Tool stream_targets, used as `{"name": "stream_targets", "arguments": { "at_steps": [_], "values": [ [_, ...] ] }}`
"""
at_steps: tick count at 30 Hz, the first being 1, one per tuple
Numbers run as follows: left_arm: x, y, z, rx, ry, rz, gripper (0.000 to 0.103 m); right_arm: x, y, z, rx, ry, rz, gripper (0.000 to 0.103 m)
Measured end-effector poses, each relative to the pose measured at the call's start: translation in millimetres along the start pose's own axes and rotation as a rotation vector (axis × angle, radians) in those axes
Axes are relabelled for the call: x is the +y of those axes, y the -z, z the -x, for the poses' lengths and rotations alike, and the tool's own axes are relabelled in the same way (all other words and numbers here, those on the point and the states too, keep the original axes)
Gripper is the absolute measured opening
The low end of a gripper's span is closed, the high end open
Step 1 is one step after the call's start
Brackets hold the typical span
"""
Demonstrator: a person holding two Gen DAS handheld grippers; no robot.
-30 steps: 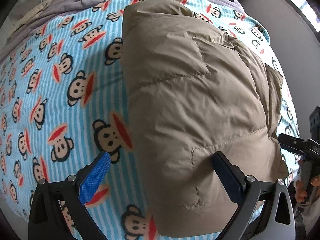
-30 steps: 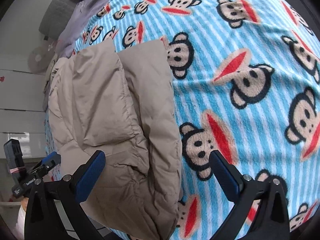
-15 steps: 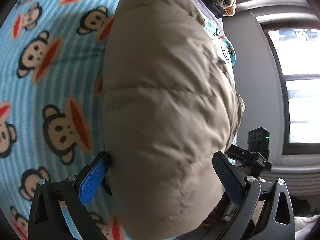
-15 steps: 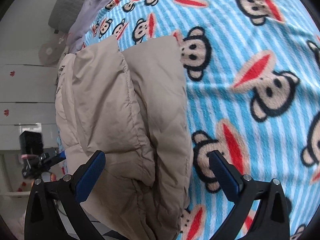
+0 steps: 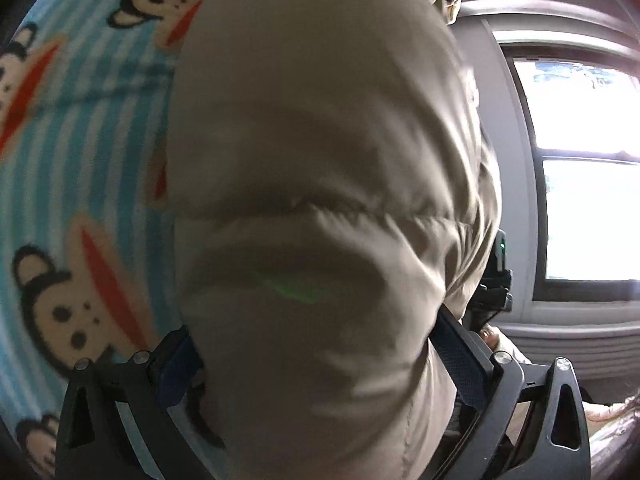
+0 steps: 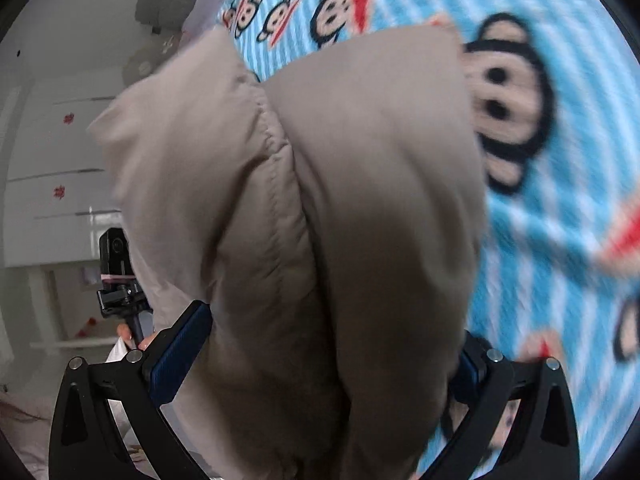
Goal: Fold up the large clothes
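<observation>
The jacket (image 5: 320, 200) is lying folded on the monkey blanket (image 5: 80, 152); the left gripper (image 5: 316, 352) and right gripper (image 6: 332, 344) are each straddling its near end, jaws spread wide, bulging fabric filling both gaps.

A bed carries everything, covered by a blue-striped blanket (image 6: 532, 240) printed with cartoon monkey faces. A folded beige padded jacket (image 6: 340, 200) lies on the blanket. At the far end, a lilac sheet (image 6: 208, 4) shows beyond the blanket.
</observation>
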State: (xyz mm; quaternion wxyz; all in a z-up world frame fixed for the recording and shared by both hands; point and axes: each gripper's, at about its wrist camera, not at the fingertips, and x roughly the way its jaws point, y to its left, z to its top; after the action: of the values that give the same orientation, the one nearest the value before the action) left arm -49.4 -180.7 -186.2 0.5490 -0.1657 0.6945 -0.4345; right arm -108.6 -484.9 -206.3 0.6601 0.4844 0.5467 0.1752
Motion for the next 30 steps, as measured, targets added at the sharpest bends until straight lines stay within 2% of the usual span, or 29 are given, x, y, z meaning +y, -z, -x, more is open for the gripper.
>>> {"name": "stream_targets", "arguments": {
  "at_steps": [3,7,8,9,11,14,15,19,23,26,30],
  "values": [
    [8,-4,-16,-0.001,0.042,0.045,0.103,-4,-11,-10,0.008,-0.047,-0.015,0.103],
    [-5,-2,-19,-0.042,-0.011,0.057,0.102,-6,-16,-21,-0.016,-0.079,-0.085,0.103],
    [-13,0,-17,-0.057,-0.028,0.041,0.097,-5,-16,-23,-0.019,-0.088,-0.096,0.100],
    [-19,1,-13,-0.069,-0.035,0.028,0.094,-2,-16,-24,-0.024,-0.107,-0.103,0.089],
    [-30,3,-4,-0.083,-0.029,0.011,0.086,4,-13,-22,-0.042,-0.118,-0.107,0.077],
    [-47,5,7,-0.096,-0.022,-0.030,0.085,15,-9,-14,-0.068,-0.142,-0.103,0.062],
    [-53,5,11,-0.100,-0.020,-0.048,0.085,19,-8,-12,-0.076,-0.154,-0.103,0.060],
    [-68,5,36,-0.123,-0.002,-0.077,0.085,47,-6,-9,-0.108,-0.191,-0.089,0.060],
    [-66,2,73,-0.154,0.009,-0.096,0.085,78,-4,-11,-0.125,-0.200,-0.047,0.060],
    [-55,1,99,-0.172,-0.003,-0.097,0.085,106,-5,-27,-0.131,-0.187,-0.015,0.060],
    [-21,-12,139,-0.178,-0.034,-0.082,0.085,143,-2,-64,-0.126,-0.162,0.022,0.060]
  ]
}}
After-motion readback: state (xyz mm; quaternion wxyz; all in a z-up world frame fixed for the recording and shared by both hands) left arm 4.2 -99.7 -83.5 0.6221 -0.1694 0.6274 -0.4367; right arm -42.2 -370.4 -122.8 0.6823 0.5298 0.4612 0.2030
